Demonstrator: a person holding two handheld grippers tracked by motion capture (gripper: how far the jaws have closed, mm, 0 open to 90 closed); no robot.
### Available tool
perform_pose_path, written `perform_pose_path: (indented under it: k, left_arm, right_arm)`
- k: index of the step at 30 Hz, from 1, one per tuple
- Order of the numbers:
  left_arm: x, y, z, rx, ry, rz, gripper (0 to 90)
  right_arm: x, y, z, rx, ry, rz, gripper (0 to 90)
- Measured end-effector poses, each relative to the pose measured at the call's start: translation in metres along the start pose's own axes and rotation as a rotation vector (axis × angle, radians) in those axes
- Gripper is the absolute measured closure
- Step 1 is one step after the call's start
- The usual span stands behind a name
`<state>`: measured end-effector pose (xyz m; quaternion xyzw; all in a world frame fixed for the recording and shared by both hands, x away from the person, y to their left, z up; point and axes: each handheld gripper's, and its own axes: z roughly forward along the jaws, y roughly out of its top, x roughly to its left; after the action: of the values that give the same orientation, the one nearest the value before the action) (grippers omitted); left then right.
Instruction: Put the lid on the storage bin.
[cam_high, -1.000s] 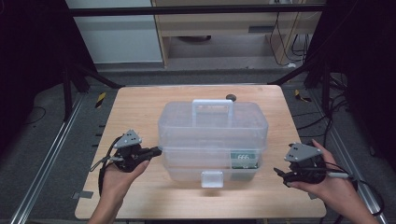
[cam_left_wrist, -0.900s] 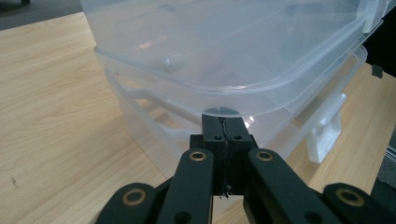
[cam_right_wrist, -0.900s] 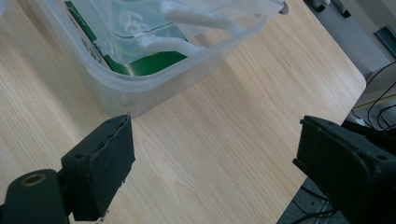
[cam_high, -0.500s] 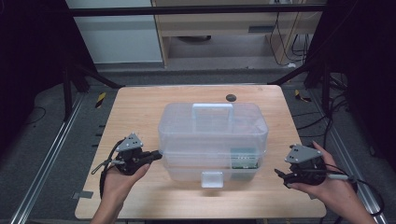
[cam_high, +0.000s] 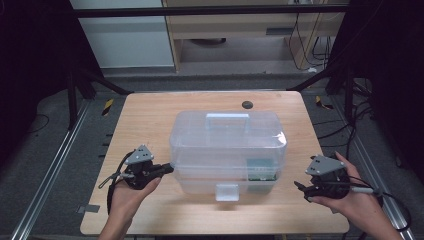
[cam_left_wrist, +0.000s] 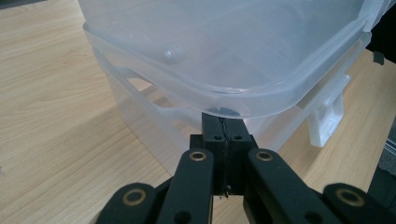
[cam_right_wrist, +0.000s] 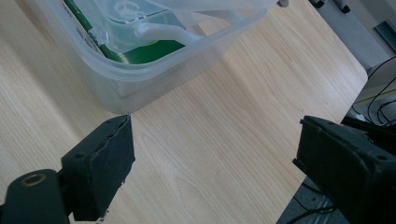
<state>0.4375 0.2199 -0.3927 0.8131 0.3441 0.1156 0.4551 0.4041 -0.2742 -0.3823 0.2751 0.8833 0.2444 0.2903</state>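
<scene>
A clear plastic storage box (cam_high: 227, 145) with a lid and top handle (cam_high: 227, 117) stands in the middle of the wooden table (cam_high: 150, 115). Something green (cam_high: 262, 171) lies inside at its front right corner (cam_right_wrist: 140, 51). My left gripper (cam_high: 169, 169) is shut, its tips against the box's left side. In the left gripper view the closed tips (cam_left_wrist: 223, 122) sit right under the lid's rim (cam_left_wrist: 243, 95). My right gripper (cam_high: 300, 189) is held open to the right of the box, apart from it, with bare table between its jaws (cam_right_wrist: 212, 140).
A white latch (cam_high: 227, 191) hangs on the box's front wall. A small black disc (cam_high: 247, 104) lies near the table's far edge. Bare tabletop surrounds the box. Metal rails run along the floor on both sides, and cables lie at the far right.
My left gripper has slid a little toward the near edge, staying against the box's left side. The right gripper has hardly moved.
</scene>
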Motion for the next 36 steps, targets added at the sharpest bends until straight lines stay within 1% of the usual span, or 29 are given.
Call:
perform_pose_path:
  k: [6,16,20,21,22,24,26,27,28,30,31,32,33,34,36]
  left_arm:
    - [0.0,-0.003,0.001,0.009,-0.005,0.0,90.0]
    - [0.0,-0.004,0.001,0.013,-0.005,0.003,90.0]
    - [0.003,-0.008,0.0,0.046,0.02,0.02,89.9]
    - [0.003,-0.008,0.0,0.046,0.02,0.02,89.5]
    - [0.006,-0.012,-0.001,0.08,0.045,0.037,88.7]
    - [0.012,-0.015,-0.008,0.092,0.071,0.042,86.8]
    - [0.02,-0.016,-0.017,0.094,0.115,0.044,87.0]
    - [0.025,-0.017,-0.02,0.088,0.132,0.036,87.3]
    - [0.03,-0.017,-0.023,0.084,0.138,0.027,87.4]
    - [0.041,-0.016,-0.026,0.075,0.169,0.015,87.4]
    - [0.041,-0.016,-0.026,0.075,0.169,0.015,87.2]
    - [0.053,-0.015,-0.025,0.072,0.203,0.004,87.0]
    - [0.053,-0.015,-0.025,0.072,0.203,0.004,87.0]
    - [0.063,-0.014,-0.022,0.073,0.232,0.003,87.0]
    - [0.073,-0.013,-0.016,0.072,0.26,-0.003,86.4]
  right_arm:
    - [0.001,-0.002,0.001,0.007,-0.001,0.001,11.5]
    - [0.002,-0.002,0.003,0.003,0.004,0.005,11.5]
    - [0.001,-0.003,0.006,0.006,0.002,0.013,11.5]
    - [0.001,-0.003,0.006,0.006,0.002,0.013,11.5]
    - [-0.001,-0.004,0.007,0.011,-0.001,0.021,11.6]
    - [-0.004,-0.005,0.008,0.016,-0.008,0.026,11.8]
    - [-0.008,-0.006,0.01,0.014,-0.013,0.037,11.9]
    - [-0.009,-0.007,0.011,0.016,-0.017,0.043,12.0]
    - [-0.011,-0.007,0.013,0.018,-0.022,0.05,12.2]
    - [-0.015,-0.008,0.02,0.026,-0.027,0.066,12.3]
    - [-0.018,-0.009,0.024,0.032,-0.034,0.073,12.5]
    - [-0.021,-0.01,0.028,0.035,-0.036,0.085,12.9]
    - [-0.021,-0.01,0.028,0.035,-0.036,0.085,12.9]
    - [-0.028,-0.011,0.039,0.042,-0.044,0.113,13.4]
    - [-0.036,-0.011,0.051,0.045,-0.054,0.144,14.3]
